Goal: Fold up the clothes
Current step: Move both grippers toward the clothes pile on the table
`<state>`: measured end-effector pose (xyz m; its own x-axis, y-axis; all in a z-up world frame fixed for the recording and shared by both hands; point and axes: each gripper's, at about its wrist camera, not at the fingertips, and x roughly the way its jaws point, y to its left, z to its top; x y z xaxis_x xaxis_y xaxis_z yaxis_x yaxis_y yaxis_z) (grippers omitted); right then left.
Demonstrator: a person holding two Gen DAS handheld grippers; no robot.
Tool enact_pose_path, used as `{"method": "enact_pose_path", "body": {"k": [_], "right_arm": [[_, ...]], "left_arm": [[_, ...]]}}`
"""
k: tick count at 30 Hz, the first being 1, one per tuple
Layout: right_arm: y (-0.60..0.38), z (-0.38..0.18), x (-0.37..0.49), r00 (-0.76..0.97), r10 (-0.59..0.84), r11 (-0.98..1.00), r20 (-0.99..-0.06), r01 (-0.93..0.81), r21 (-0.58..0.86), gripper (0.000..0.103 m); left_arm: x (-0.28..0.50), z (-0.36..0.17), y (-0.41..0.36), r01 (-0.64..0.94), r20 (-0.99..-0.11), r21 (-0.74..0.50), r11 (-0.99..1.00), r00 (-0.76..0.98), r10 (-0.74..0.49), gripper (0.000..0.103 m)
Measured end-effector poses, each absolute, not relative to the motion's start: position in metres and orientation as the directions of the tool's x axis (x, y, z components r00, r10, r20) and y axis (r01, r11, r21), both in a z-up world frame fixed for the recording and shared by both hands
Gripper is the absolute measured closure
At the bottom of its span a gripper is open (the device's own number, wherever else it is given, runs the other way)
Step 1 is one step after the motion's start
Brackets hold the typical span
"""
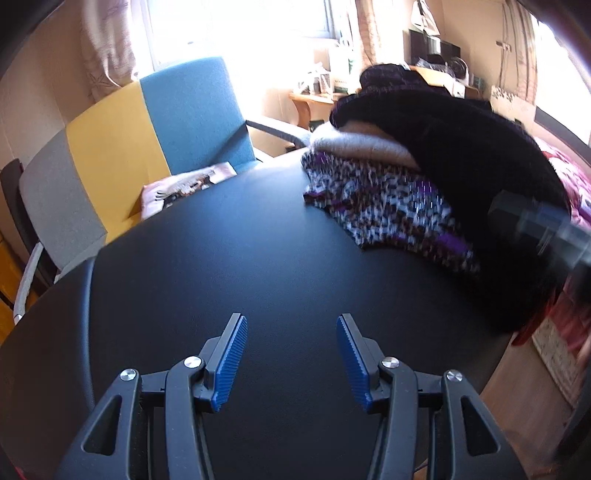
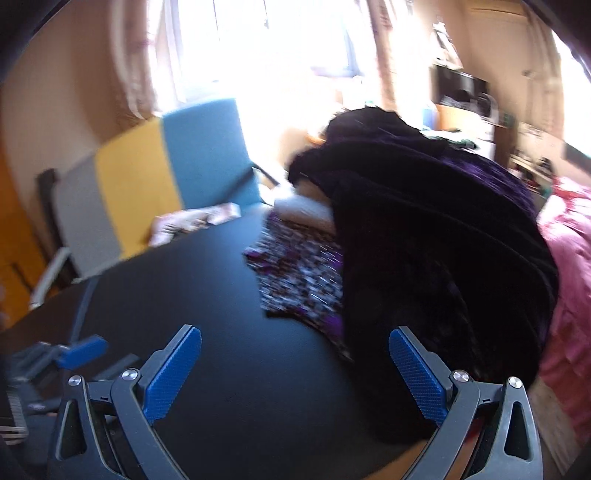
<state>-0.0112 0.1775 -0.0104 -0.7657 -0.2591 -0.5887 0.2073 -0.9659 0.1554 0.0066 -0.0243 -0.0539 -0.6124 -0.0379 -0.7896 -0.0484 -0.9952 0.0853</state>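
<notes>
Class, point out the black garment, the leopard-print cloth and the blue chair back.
black garment [image 2: 424, 240], right wrist view, middle of its draped folds
leopard-print cloth [image 1: 384, 203], left wrist view, its flat centre
blue chair back [image 1: 195, 114], left wrist view, centre panel

Daylight floods in from the window [image 1: 236, 26] at twelve o'clock and blows my highlights to white, while the black table [image 1: 258, 240] stays dull and shadowless. My right view is smeared with motion blur; both bend and darken toward the corners.

Clothes pile [image 1: 424, 177] on table [image 1: 221, 258], apparently far-right.
</notes>
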Motion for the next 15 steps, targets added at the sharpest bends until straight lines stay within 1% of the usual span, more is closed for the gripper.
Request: {"method": "enact_pose_path", "body": {"k": [3,6,12,15], "right_arm": [[0.199,0.005,-0.023,-0.786,-0.289,-0.957,-0.547,0.235,0.169,0.0],[0.221,0.02,-0.05,-0.799,-0.279,-0.96,-0.532,0.219,0.175,0.0],[0.254,0.043,-0.119,-0.832,-0.167,-0.986,-0.529,0.147,0.08,0.0],[0.262,0.043,-0.154,-0.818,-0.167,-0.986,-0.55,0.145,0.085,0.0]], "left_arm": [[0.01,-0.076,-0.036,-0.058,-0.81,0.08,-0.995,-0.586,-0.031,0.051],[0.01,-0.101,-0.05,-0.019,-0.839,0.057,-0.998,-0.542,-0.038,0.051],[0.014,-0.125,-0.078,0.036,-0.867,0.0,-0.999,-0.498,-0.018,0.051],[0.014,-0.127,-0.083,0.048,-0.864,-0.021,-0.999,-0.503,-0.006,0.051]]}}
